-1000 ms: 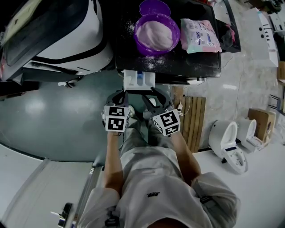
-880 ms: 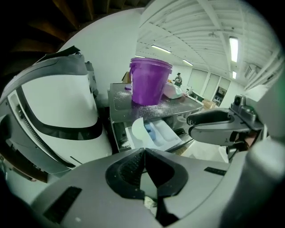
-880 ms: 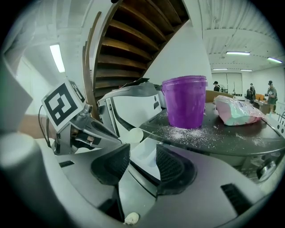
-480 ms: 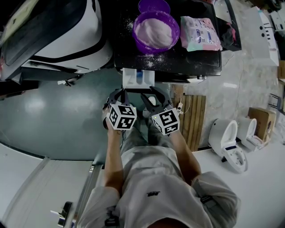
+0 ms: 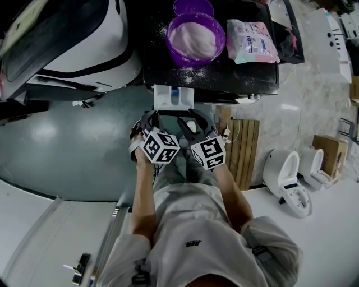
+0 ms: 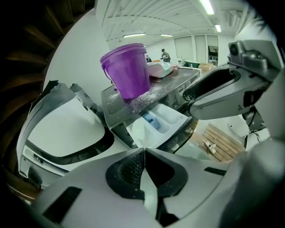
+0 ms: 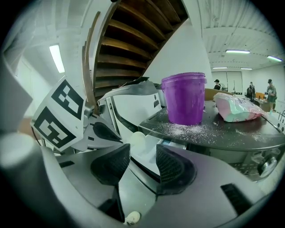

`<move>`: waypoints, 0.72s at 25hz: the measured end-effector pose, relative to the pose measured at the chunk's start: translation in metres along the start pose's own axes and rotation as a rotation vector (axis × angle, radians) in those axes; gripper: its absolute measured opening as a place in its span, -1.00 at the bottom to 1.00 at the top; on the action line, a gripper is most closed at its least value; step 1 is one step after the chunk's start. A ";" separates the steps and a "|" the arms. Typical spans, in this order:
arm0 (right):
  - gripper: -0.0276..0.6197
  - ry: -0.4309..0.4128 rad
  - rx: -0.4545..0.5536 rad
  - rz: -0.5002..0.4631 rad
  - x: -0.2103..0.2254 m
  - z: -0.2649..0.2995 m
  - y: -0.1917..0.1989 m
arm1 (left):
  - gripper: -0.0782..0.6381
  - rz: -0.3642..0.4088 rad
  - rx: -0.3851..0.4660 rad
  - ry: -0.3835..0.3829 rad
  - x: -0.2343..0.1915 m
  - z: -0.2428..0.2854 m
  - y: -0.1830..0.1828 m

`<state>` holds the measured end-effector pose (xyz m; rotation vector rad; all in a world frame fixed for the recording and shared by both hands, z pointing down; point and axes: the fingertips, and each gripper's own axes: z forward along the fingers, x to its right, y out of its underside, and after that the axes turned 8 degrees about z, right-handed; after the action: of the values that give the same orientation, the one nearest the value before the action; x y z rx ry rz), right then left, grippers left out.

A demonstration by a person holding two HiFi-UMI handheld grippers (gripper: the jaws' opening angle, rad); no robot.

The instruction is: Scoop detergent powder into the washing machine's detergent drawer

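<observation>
1. Large open hall, strip lights overhead, glossy grey floor underfoot. Wooden slatted board and white toilets to the right, second white appliance to the left.
2. Work surface: dark washing machine top, hard and flat, dusted with spilled powder toward the front edge. Expect gritty, slightly slippery footing for anything set down there.
3. Locate the purple tub near the middle of the top, open and holding pale detergent powder. Note the lid just behind it and the soft detergent bag just beside it on the right.
4. Locate the detergent drawer standing open below the front edge, almost directly under the tub; white, with a blue insert.
5. Treat the powder as loose, light and easily scattered: carry level, move slowly, keep the path to the drawer short.
6. Treat the tub as stiff thin plastic, probably heavy while loaded. Take hold at the rim or wall, without hard squeezing.
7. No scoop identified with certainty. Note a round white form at the drawer; scoop or moulded part, not determinable.
8. Read left gripper as pressed together with nothing between the jaws; read right gripper as spread and empty. Both low, in front of the drawer, apart from the tub.
</observation>
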<state>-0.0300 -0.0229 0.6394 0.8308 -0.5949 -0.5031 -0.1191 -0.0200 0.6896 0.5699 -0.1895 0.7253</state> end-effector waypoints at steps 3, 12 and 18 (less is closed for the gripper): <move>-0.35 0.002 0.000 0.003 0.001 -0.001 0.001 | -0.74 0.013 -0.004 -0.017 -0.002 -0.003 -0.001; -0.35 0.002 -0.001 0.006 0.002 -0.001 0.003 | -0.74 0.030 -0.034 -0.029 0.000 0.001 0.002; -0.35 0.001 0.001 0.003 0.002 -0.001 0.002 | -0.74 0.015 -0.029 -0.032 -0.002 -0.005 0.000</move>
<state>-0.0277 -0.0223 0.6405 0.8308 -0.5955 -0.4997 -0.1212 -0.0187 0.6849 0.5530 -0.2337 0.7271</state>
